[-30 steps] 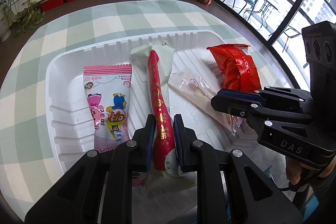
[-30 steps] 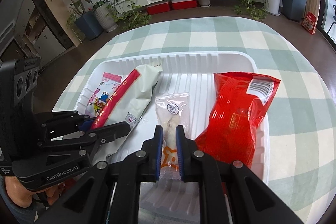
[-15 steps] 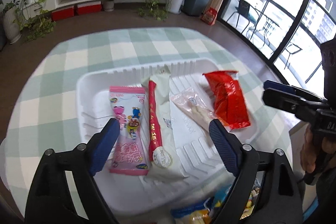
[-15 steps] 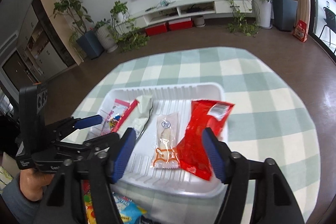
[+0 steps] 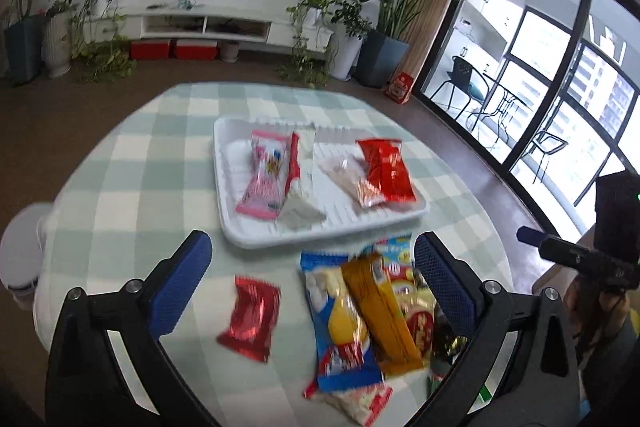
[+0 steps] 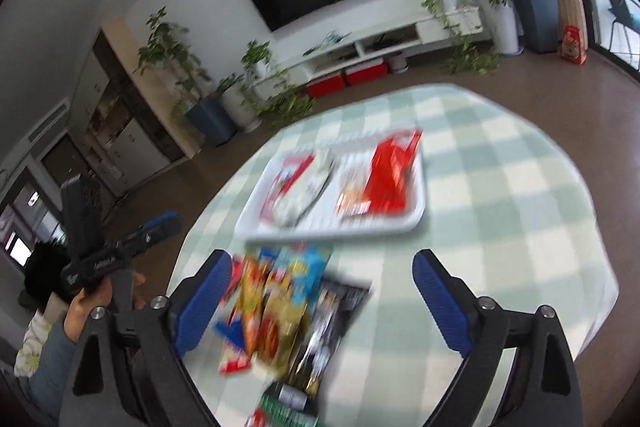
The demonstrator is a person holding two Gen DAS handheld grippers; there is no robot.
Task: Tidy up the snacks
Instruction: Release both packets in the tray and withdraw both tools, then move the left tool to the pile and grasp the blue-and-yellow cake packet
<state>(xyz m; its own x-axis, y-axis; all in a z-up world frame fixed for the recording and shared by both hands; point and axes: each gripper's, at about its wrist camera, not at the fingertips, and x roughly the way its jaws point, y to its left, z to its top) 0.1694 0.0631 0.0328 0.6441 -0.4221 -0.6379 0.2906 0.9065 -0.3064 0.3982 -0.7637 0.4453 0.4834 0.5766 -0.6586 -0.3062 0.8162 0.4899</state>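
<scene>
A white tray sits on the checked table and holds a pink packet, a long red-and-white packet, a clear packet and a red bag. My left gripper hangs above the near table, its jaws opening with nothing between them. Below it lie a small red packet and a pile of loose snacks. My right gripper is likewise opening and empty, above the same blurred snack pile, well short of the tray.
The round table's edge curves close on both sides, with brown floor beyond. A white rounded object sits low at the left edge. A person's hand holds the other gripper at the left. Plants and a TV unit line the far wall.
Both grippers let go of their packets in the tray, the left the red-and-white one and the right the clear one. They opened wide and pulled back and up. The loose snack pile came into view.
</scene>
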